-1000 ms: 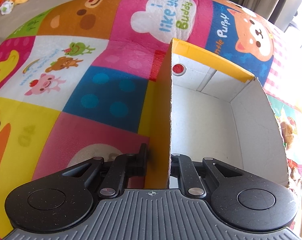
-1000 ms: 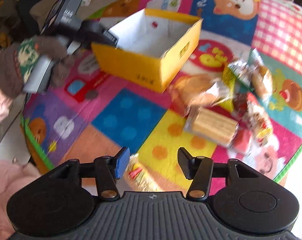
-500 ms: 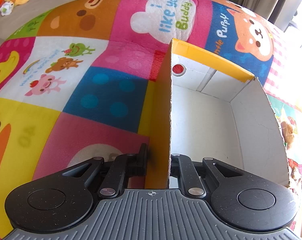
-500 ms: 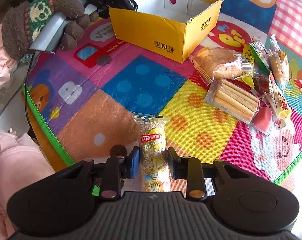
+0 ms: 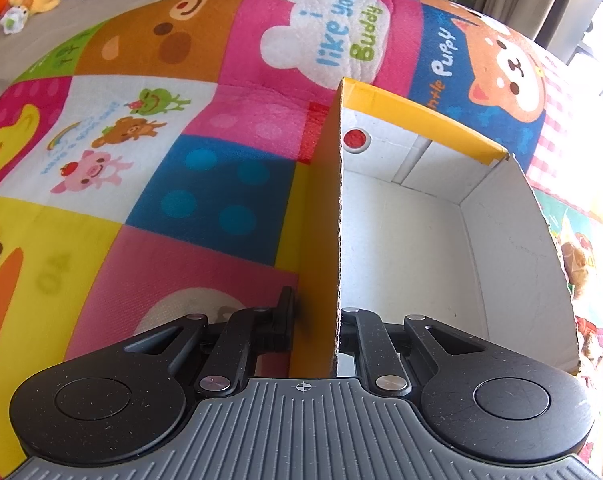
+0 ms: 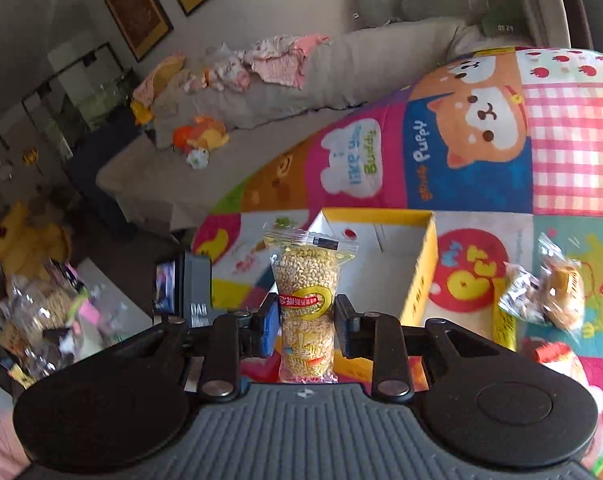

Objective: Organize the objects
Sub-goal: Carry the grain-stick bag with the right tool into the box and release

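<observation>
The left tool [image 5: 315, 320] is pinched tight on one wall of the yellow box [image 5: 321, 216], which sits on the bright play mat [image 5: 141, 184] and has nothing in it. The right tool [image 6: 306, 322] squeezes a clear snack pack [image 6: 307, 292] full of little puffed grains, held up in the air before the box. More snack bags [image 6: 541, 296] lie on the mat beside the box.

A yellow cardboard box [image 5: 381, 104] with a matt white, faintly creased inside and a rough torn rim is seen on a colourful, finely textured foam play mat [image 5: 205, 184]. A clear glossy plastic packet of puffed grain [image 6: 306, 292] is shown. Matt, speckled black plastic and bright metal rivets are seen on the left gripper [image 5: 315, 320].
</observation>
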`<state>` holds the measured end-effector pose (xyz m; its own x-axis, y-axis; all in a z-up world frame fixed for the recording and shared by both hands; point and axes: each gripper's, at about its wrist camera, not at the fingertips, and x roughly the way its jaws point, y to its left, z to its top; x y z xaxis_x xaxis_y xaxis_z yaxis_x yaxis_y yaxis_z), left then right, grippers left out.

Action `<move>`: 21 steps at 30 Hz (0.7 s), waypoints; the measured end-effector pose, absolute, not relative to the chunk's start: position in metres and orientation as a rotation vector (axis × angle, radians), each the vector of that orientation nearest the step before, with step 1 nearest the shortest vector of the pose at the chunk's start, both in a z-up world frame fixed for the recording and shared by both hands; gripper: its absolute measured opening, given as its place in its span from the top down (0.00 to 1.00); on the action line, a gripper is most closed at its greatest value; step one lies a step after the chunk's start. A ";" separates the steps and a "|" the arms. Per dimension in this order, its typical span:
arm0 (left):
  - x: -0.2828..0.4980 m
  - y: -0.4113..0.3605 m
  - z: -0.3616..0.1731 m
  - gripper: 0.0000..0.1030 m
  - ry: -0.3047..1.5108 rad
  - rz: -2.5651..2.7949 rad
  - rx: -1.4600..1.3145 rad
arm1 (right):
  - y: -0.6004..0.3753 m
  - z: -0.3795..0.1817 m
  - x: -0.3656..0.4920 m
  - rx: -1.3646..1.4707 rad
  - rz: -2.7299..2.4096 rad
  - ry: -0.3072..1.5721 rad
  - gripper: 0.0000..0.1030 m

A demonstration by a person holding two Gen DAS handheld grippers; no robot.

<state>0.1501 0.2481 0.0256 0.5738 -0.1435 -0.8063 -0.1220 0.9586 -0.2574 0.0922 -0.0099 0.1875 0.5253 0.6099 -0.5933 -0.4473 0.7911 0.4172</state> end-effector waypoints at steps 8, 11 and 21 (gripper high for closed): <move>0.150 0.249 0.025 0.87 0.965 -0.021 -0.300 | 0.053 0.147 0.188 0.258 0.539 0.872 0.73; 0.151 0.248 0.025 0.87 0.964 -0.019 -0.296 | 0.068 0.120 0.216 0.293 0.522 0.970 0.73; 0.150 0.249 0.026 0.87 0.963 -0.022 -0.302 | 0.089 0.091 0.230 0.278 0.522 0.997 0.55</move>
